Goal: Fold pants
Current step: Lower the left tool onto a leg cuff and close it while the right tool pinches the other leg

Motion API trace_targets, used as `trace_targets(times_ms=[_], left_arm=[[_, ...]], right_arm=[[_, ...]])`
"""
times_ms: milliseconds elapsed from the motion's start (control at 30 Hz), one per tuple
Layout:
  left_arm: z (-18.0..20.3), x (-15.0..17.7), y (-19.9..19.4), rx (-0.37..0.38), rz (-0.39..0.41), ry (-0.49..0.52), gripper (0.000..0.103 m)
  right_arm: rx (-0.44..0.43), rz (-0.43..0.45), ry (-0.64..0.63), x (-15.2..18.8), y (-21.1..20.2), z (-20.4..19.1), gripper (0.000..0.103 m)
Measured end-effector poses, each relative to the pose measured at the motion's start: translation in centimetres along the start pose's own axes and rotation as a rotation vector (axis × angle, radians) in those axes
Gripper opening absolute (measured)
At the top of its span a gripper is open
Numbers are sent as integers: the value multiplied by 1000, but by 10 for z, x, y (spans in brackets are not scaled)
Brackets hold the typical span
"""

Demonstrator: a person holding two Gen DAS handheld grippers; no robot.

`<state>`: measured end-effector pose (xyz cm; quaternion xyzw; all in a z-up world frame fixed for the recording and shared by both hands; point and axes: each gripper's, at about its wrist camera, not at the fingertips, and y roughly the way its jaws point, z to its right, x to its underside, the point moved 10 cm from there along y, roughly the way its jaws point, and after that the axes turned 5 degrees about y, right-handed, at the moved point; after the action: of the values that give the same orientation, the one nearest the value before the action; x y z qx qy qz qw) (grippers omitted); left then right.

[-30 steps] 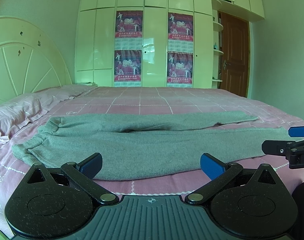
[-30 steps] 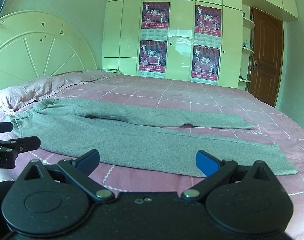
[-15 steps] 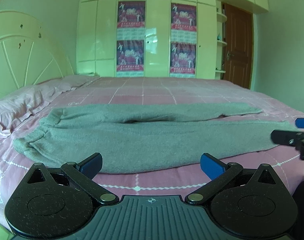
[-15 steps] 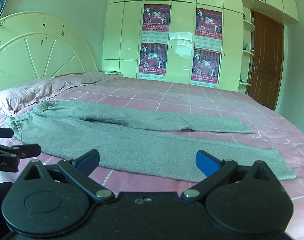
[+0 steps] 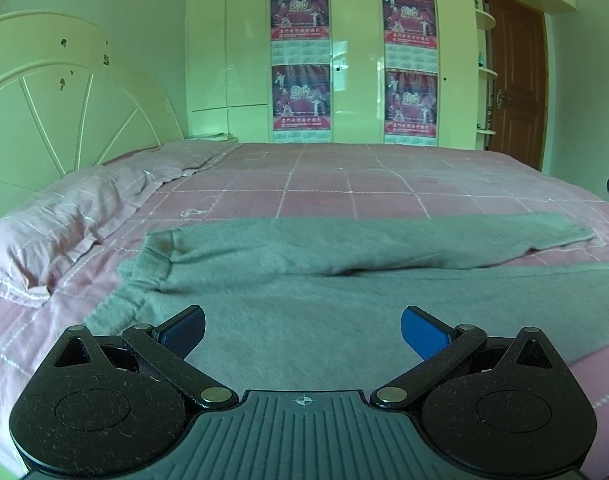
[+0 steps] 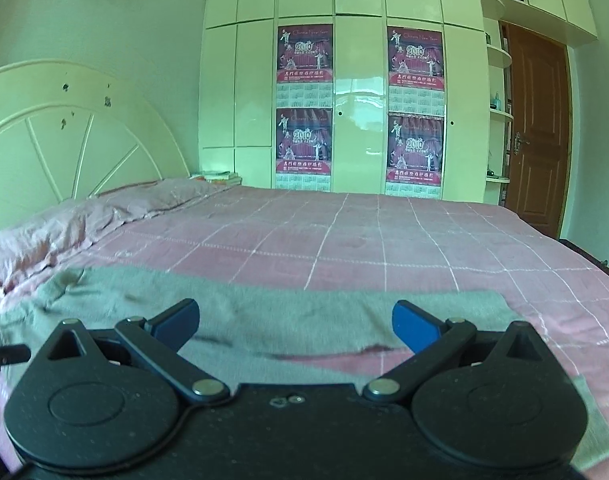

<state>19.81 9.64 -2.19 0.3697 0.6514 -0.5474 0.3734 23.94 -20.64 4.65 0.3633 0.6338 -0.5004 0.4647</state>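
Grey pants [image 5: 344, 280] lie flat on the pink checked bed, waistband to the left near the pillow, two legs stretching right. My left gripper [image 5: 302, 330] is open, low over the near leg close to the waistband end. My right gripper [image 6: 294, 326] is open, low over the pants [image 6: 264, 316] near the leg ends, with the far leg's hem just beyond its right finger. Neither gripper holds cloth. The left gripper's tip shows at the left edge of the right wrist view [image 6: 0, 358].
A pink pillow [image 5: 52, 232] lies left of the waistband before a cream headboard [image 5: 64, 112]. A cream wardrobe with posters [image 6: 360, 104] stands beyond the bed. A brown door [image 6: 538, 132] is at the right. The pink bedspread [image 6: 384, 240] stretches behind the pants.
Both grippers have moved forward and down toward the pants, which now fill the area between the fingers. Both stay open. The pants have not moved.
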Motion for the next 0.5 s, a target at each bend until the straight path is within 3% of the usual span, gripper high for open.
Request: trace_targets(times_ms=[200,333,500], left_arm=[[-30,-17,47,-26,-26,7,103],[-50,-24,82,-46,-47,27,103],[-92,-34,134,-41,-109,34,103]], right_arm=[[-25,-12,24,-27,55,-4,97],[-36,-49,18,-26,99,-14,97],[-112,-104,-4,-24,157,-35,97]])
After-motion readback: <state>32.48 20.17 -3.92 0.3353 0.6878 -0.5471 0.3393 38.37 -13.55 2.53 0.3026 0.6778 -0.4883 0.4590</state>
